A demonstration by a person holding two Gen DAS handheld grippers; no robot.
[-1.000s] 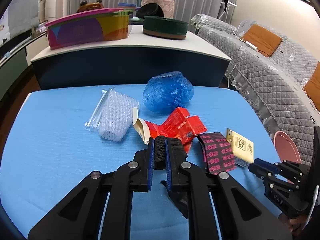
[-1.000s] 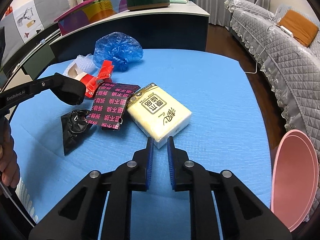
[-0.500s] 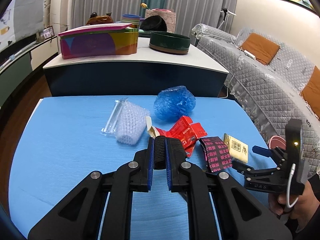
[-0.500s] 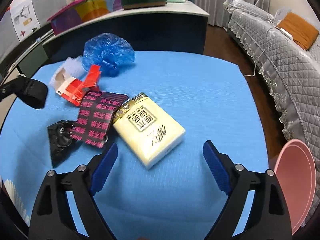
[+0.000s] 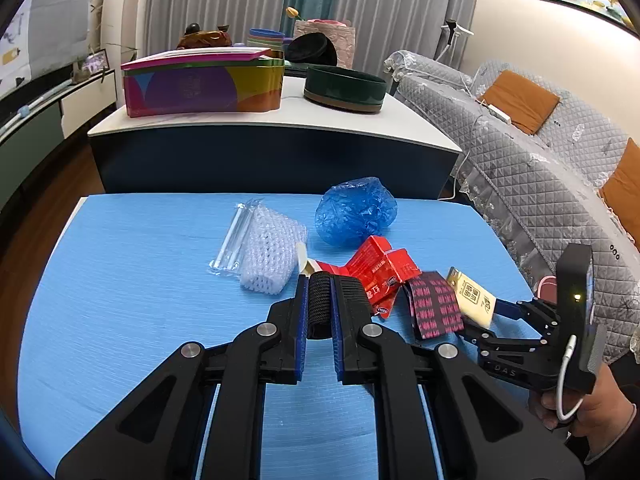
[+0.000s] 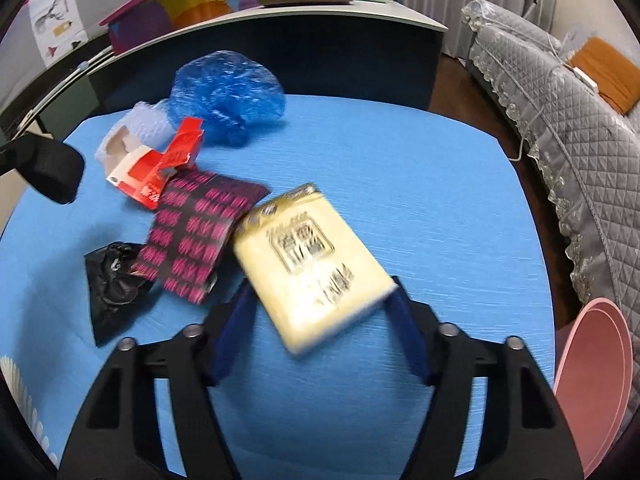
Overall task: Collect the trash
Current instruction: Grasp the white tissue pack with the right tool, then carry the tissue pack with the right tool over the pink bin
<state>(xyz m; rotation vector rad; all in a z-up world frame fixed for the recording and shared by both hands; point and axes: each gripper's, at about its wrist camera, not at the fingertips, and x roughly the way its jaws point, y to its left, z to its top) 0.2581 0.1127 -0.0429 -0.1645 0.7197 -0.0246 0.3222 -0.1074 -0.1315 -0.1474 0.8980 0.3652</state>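
right gripper (image 6: 320, 300) spread wide around the yellow tissue pack (image 6: 310, 268)
left gripper (image 5: 320, 308) closed together (nothing visibly held); both over the blue table (image 5: 120, 280)

Blue table cover (image 5: 120, 280): matt, finely ribbed. Blue bag (image 5: 356, 212) crinkled glossy plastic film; white sleeve (image 5: 268, 260) soft foam netting; red carton (image 6: 154, 172) torn glossy cardboard. Yellow tissue pack (image 6: 312, 268) in shiny plastic wrap.

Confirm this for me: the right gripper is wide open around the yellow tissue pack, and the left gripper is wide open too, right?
Not quite. The right gripper is wide open around the yellow tissue pack, but the left gripper is not open: the left wrist view shows it shut on a black mesh roll.
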